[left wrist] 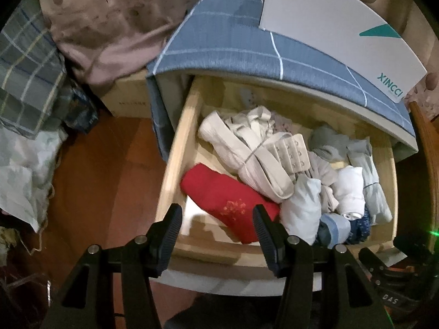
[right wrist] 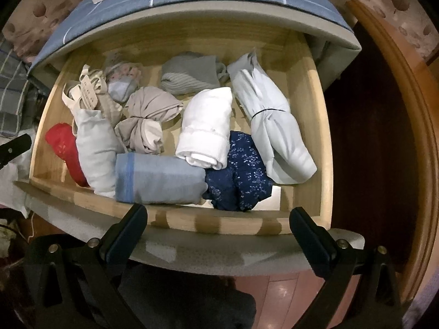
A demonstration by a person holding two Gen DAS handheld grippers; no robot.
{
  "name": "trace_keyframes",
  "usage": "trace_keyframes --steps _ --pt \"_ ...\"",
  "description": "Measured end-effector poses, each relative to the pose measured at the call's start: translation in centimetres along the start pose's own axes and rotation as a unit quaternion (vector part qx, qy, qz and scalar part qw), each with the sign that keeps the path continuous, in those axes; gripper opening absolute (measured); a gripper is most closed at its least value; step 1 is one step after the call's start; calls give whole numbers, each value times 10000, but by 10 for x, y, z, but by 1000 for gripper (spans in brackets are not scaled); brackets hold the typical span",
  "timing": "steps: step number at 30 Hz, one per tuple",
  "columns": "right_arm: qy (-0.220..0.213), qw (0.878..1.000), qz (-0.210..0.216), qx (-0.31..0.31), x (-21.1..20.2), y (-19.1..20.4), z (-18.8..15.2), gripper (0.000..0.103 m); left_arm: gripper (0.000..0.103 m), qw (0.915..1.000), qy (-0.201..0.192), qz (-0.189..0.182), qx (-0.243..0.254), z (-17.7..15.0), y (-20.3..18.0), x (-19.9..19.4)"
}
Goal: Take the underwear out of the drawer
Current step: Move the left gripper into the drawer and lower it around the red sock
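The open pale-wood drawer (right wrist: 315, 126) holds all the rolled and folded underwear; nothing has been lifted out yet.

Left hand-held gripper (left wrist: 217, 220): jaws stand moderately wide with nothing between the pads. It is pitched steeply downward above the drawer's near-left corner. Directly ahead of its fingertips, and partly framed between them, lies the red folded garment with a small gold pattern (left wrist: 227, 197). Its long axis runs diagonally, from the far-left side wall towards the near right, so it crosses the line of the jaws at a slant. Beyond it, further from the gripper, sits the cream bundle of straps and hook fastenings (left wrist: 258, 150).

Right hand-held gripper (right wrist: 219, 213): jaws stand wide and empty, also pitched steeply down, poised over the drawer's front edge and short of the contents. Just ahead of its left finger lies the light-blue roll with a darker blue band (right wrist: 162, 179), its long axis crosswise to the gripper's pointing line. Ahead and slightly right is the navy garment with a white floral print (right wrist: 241, 175); beyond that, the white rolled piece (right wrist: 205, 128).

Judgement: each gripper has a garment close ahead. The left is the nearer to the red garment, the right to the light-blue roll. A descent into the drawer appears to be the next requirement.
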State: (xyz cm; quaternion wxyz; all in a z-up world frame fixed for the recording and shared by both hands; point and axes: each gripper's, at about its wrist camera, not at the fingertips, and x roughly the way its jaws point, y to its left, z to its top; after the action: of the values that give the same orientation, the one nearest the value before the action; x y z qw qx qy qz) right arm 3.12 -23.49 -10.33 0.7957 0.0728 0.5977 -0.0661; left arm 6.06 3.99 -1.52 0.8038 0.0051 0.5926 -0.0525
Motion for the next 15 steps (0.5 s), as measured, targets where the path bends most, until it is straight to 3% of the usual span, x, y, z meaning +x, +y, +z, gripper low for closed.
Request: trace_keyframes --steps 8,15 --pt "56 9996 29 -270 9 4 27 102 55 9986 340 -166 -368 8 3 14" --pt "-391 9985 153 -355 8 12 44 102 55 9931 658 -577 -783 14 6 28"
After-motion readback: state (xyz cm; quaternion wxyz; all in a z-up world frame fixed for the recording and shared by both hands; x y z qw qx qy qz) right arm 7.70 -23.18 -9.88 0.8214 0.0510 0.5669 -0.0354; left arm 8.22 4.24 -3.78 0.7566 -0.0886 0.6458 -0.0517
